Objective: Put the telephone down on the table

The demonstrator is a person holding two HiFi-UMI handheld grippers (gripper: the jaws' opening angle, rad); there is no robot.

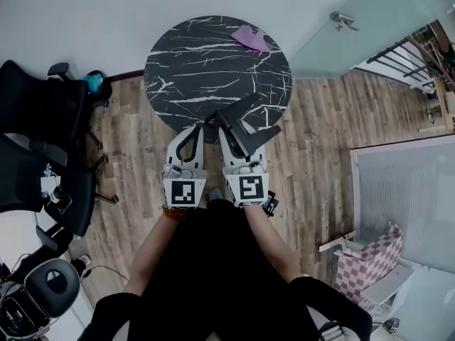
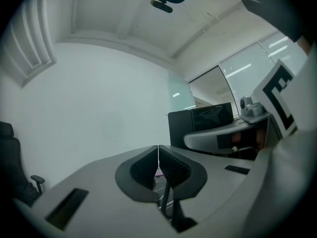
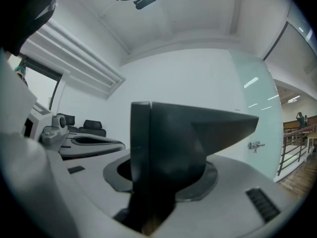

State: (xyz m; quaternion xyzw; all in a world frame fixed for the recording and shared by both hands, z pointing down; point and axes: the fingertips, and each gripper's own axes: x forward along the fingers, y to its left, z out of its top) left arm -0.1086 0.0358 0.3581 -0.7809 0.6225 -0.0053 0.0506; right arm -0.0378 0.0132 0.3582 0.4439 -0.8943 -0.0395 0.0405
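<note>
Right tool (image 1: 238,135) is clamped on the black angular plastic telephone (image 1: 240,121). The jaws sit fairly wide because the body is broad. The phone hangs over the near edge of the round black marble tabletop with white veins (image 1: 206,62). My read is that it isn't set down yet, though its height above the surface isn't readable from the head view. Left tool (image 2: 158,157) has its 2 jaws pressed together with nothing between them, and sits just beside the right one.

Step in hand, as I judge it: carry forward and lower.
- Go further in from the rim first, so the whole base lands on stone and not half off the edge.
- Bring it down level and slow. Marble is hard and slick, so no drop.
- Release only once the weight is on the surface.
- The grip looks off-centre, with a long part sticking out to the right, so expect a tip as the jaws open.
- The left tool is free to steady it.

Around:
- Middle of the tabletop is bare, so there is plenty of landing room.
- 1 pale purple crumpled item (image 1: 250,38) lies at the far rim, well apart from the phone and out of the path.
- Off the tabletop there is a pink-and-white checked chair (image 1: 373,261) near right and black office chairs (image 1: 43,112) to the left.
- Beyond those is a glass door with a metal handle (image 1: 343,21).

None of these block the move.
</note>
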